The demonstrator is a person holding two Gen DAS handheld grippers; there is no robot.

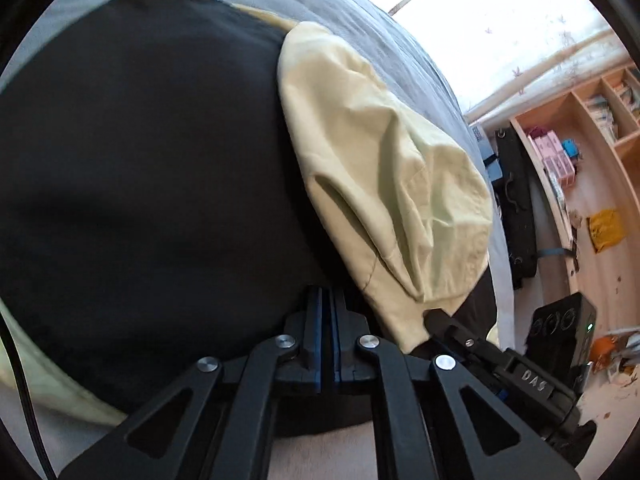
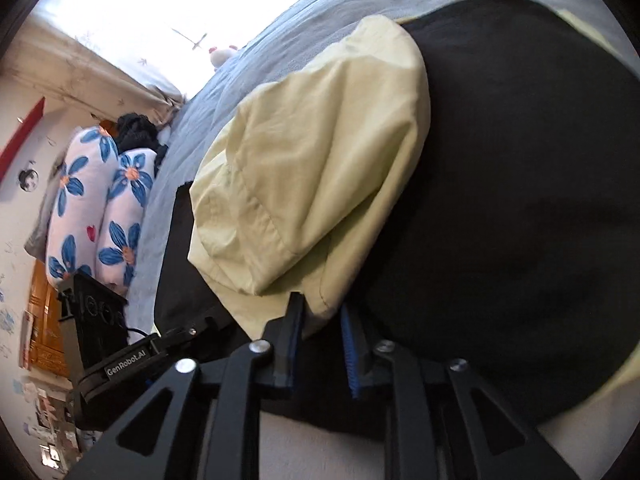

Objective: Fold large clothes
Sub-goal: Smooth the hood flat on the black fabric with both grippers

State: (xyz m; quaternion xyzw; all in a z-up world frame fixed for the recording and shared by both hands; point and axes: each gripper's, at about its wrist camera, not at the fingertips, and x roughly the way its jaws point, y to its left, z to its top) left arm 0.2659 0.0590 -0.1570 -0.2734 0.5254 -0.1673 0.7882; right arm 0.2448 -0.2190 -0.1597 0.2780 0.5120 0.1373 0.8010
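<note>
A large black garment (image 1: 140,168) lies spread on a grey bed, with a pale yellow cloth part (image 1: 384,168) folded over it. My left gripper (image 1: 326,300) is shut, its tips pinching the black cloth near the near hem. In the right wrist view the same black garment (image 2: 520,200) and yellow part (image 2: 312,168) fill the frame. My right gripper (image 2: 322,314) stands open, jaws a little apart, with a corner of the yellow cloth and black cloth between them. Each view also catches the other gripper: the right gripper (image 1: 436,318) at the yellow edge, the left gripper (image 2: 188,332) on black cloth.
The grey bed sheet (image 1: 360,12) runs off behind the garment. Flowered pillows (image 2: 100,208) and a plush toy (image 2: 222,54) lie at the bed's far end. Beside the bed are a black bag (image 1: 516,200), wooden shelves (image 1: 580,120) and a littered floor (image 1: 604,232).
</note>
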